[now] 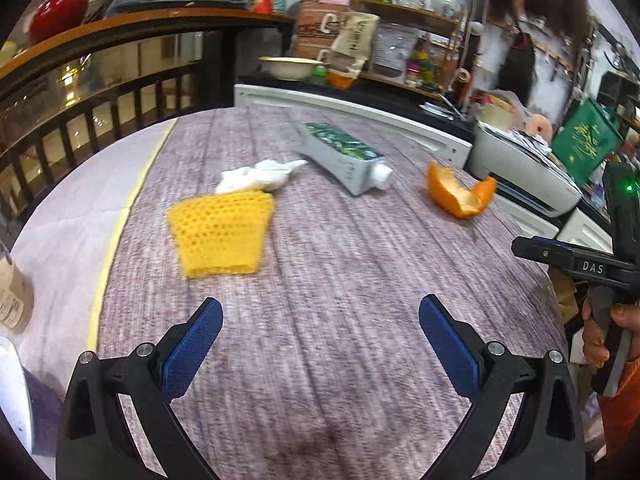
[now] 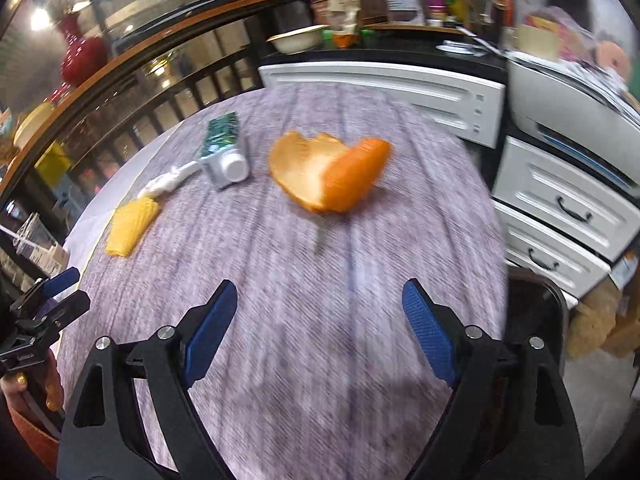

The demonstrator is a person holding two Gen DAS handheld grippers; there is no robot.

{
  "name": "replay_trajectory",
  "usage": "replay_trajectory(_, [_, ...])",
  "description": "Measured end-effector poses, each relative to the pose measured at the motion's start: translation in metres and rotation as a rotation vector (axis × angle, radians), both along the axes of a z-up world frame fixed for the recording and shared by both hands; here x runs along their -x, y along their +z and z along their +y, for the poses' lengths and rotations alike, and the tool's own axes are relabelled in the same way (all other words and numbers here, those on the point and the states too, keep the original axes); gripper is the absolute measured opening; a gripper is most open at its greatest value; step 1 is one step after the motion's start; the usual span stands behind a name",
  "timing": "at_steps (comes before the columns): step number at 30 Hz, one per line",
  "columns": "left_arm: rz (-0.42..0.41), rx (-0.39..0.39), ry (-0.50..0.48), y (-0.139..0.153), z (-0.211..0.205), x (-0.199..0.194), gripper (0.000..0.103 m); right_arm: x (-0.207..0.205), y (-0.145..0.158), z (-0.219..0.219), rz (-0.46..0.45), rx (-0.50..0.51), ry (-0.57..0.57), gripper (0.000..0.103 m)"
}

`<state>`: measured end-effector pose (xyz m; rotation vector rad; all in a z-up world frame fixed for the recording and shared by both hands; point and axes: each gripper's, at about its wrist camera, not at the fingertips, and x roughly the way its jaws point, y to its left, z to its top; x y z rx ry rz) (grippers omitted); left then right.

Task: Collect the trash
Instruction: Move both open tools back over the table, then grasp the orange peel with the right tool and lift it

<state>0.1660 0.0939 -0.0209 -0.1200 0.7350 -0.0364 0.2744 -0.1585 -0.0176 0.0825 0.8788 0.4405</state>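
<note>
On the grey woven tablecloth (image 1: 320, 280) lie a yellow foam net sleeve (image 1: 222, 234), a crumpled white tissue (image 1: 256, 176), a green and white carton with a white cap (image 1: 344, 156) and an orange peel (image 1: 460, 192). My left gripper (image 1: 320, 316) hovers open over bare cloth, short of the sleeve. In the right wrist view the orange peel (image 2: 328, 176) lies ahead of my right gripper (image 2: 320, 300), which stands open and empty. The carton (image 2: 224, 156), tissue (image 2: 168, 180) and sleeve (image 2: 132, 224) lie to the left there.
White drawer units (image 2: 560, 208) and a printer (image 1: 524, 176) stand beyond the table's right side. A dark bin (image 2: 536, 312) sits below the right table edge. A dark wooden railing (image 1: 100, 108) runs along the left. A cup (image 1: 12, 296) stands at the left edge.
</note>
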Motion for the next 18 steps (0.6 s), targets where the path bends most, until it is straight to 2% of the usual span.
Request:
replay_trajectory(4, [0.006,-0.003,0.043,0.001,0.019,-0.003,0.097,-0.022,0.000,0.022,-0.008,0.071,0.015,0.091])
replay_trajectory(7, [0.010,0.004,0.060,0.001,0.026,-0.004,0.097,-0.046,-0.008,0.037,0.018,0.161,0.007,0.092])
replay_trajectory(11, [0.022,0.019,0.081,-0.002,0.035,-0.007,0.097,-0.073,-0.018,0.050,0.047,0.221,-0.008,0.092])
replay_trajectory(18, [0.042,0.034,0.109,-0.007,0.048,-0.016,0.097,-0.106,-0.025,0.060,0.099,0.217,-0.069,0.092])
